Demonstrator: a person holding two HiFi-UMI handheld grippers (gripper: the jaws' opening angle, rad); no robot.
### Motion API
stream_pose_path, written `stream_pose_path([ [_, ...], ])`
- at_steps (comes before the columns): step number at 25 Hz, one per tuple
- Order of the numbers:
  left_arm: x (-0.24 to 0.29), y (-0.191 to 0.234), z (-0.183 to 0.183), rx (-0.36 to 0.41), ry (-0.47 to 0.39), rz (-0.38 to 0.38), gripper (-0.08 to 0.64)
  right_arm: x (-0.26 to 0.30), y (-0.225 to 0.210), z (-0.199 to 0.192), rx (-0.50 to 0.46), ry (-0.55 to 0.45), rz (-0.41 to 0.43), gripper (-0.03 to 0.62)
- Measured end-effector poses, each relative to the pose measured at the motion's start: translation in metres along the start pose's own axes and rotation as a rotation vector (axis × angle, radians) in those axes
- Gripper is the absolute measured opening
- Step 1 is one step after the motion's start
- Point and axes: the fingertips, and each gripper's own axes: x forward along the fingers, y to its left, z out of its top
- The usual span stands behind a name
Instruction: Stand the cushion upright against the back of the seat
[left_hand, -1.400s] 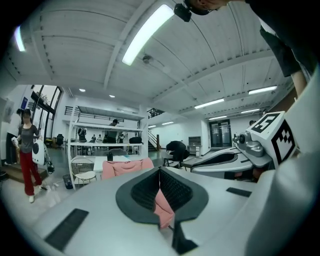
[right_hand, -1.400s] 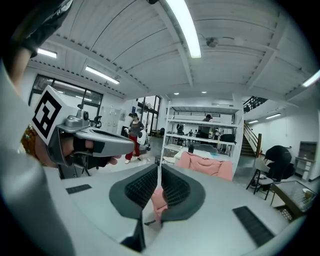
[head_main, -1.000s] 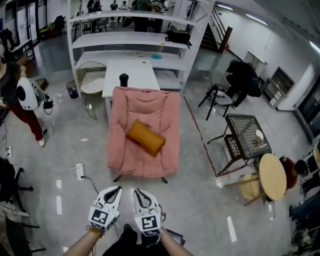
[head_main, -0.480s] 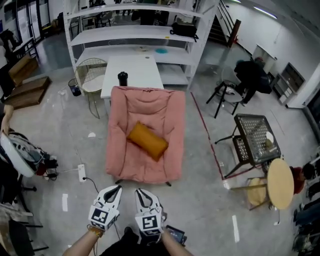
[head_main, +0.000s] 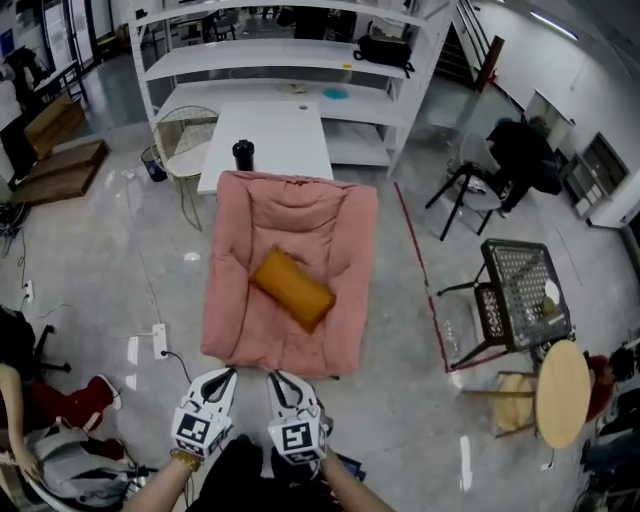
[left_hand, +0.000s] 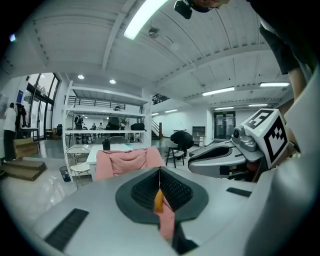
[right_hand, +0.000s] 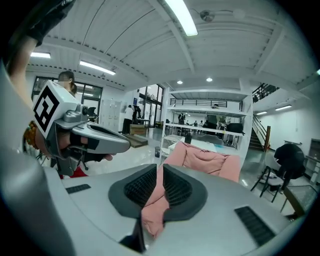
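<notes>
An orange oblong fabric cushion (head_main: 292, 288) lies slantwise on the pink padded armchair (head_main: 232, 325), while the left tool (head_main: 226, 375) and right tool (head_main: 277, 380), both closed and empty, hover before it.

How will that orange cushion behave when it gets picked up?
The cushion looks plump and rounded, so probably soft and light, denting where pinched. Lying slantwise on the padded pink armchair, its bolster-like shape may roll or flop unless leaned well against the backrest.

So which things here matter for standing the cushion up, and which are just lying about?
Job: orange cushion, pink seat, left gripper, right gripper.
Lying about: white table, black flask, mesh chair, round table, power strip.
</notes>
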Motion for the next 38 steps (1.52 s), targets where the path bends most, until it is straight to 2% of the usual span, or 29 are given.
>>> stream_pose_path([
  [3,0.018,0.015,-0.005,0.001,-0.032,-0.019,0.014,0.022,-0.005,-0.003,-0.003,0.023,0.024,0.072],
  [8,0.059,0.047,-0.003,-0.006,-0.064,-0.065,0.014,0.069,-0.022,-0.001,-0.015,0.054,0.02,0.081],
  [13,0.095,0.088,0.017,-0.01,-0.006,-0.087,0.014,0.115,-0.051,0.007,0.018,0.071,-0.055,0.081],
  [17,0.121,0.117,0.016,-0.034,-0.081,-0.124,0.014,0.143,-0.074,0.02,0.074,0.093,-0.122,0.081],
  [20,0.145,0.136,0.014,-0.024,-0.087,-0.14,0.014,0.163,-0.093,0.016,0.119,0.093,-0.16,0.081],
  [24,0.174,0.142,0.002,-0.023,-0.047,-0.155,0.014,0.176,-0.121,0.0,0.155,0.11,-0.178,0.081],
  [29,0.203,0.136,-0.007,-0.018,-0.024,-0.149,0.014,0.185,-0.142,-0.018,0.166,0.126,-0.154,0.081],
  [38,0.252,0.128,-0.032,-0.058,-0.001,-0.108,0.014,0.209,-0.162,-0.059,0.128,0.173,-0.091,0.083],
])
